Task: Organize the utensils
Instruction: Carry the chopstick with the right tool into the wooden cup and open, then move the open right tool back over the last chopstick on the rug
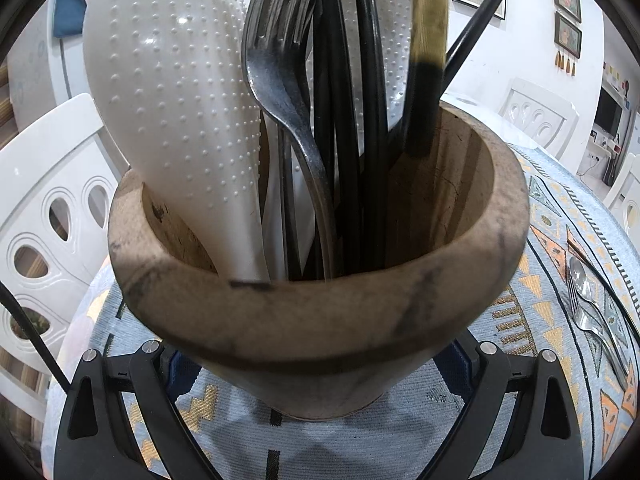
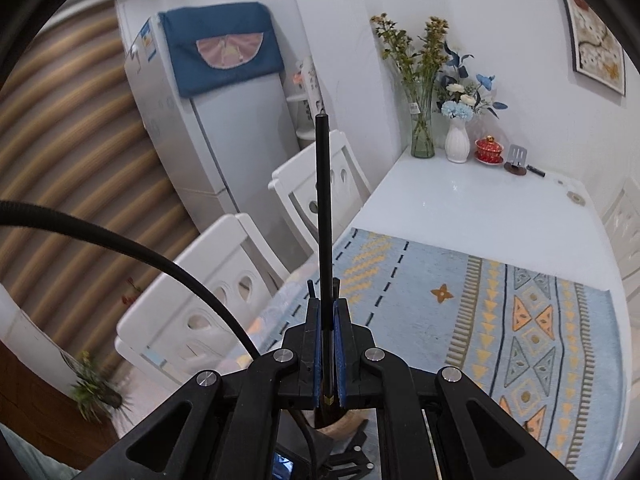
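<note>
Right gripper [image 2: 328, 312] jaws nearly closed, blue pads clamped on a black chopstick [image 2: 323, 200] that stands up past the tips and runs down between the pads toward the camera. Two more dark stick ends poke up just beside the tips. Below the jaws, a sliver of the wooden holder rim shows, near edge of view. A black cable [image 2: 132, 248] arcs in from the left.

Left gripper [image 1: 320, 364] jaws spread wide around the base of the wooden holder [image 1: 320, 312]; blue pads sit at either side of it, contact cannot be confirmed. Holder stands upright on the mat [image 1: 360, 432], crowded: white dotted rice paddle [image 1: 172, 92] on the left, a second paddle behind, dark fork [image 1: 280, 80] in the middle, a bundle of black chopsticks, one black-and-gold stick [image 1: 428, 60] slightly blurred on the right. The holder's right inner side is bare, the only open room inside.

Still on the mat, near right of the holder: a steel spoon [image 1: 580, 276] and steel fork [image 1: 576, 304], lying together, well apart from the holder.

Surface: white table [image 2: 460, 200], patterned blue mat covering the near part, far end bare except vases, a red cup and small items by the wall. White chairs [image 2: 224, 280] crowd the left edge; fridge with a blue cover beyond. Framed pictures on the right wall.

Both grippers point down at a slant toward the table.
</note>
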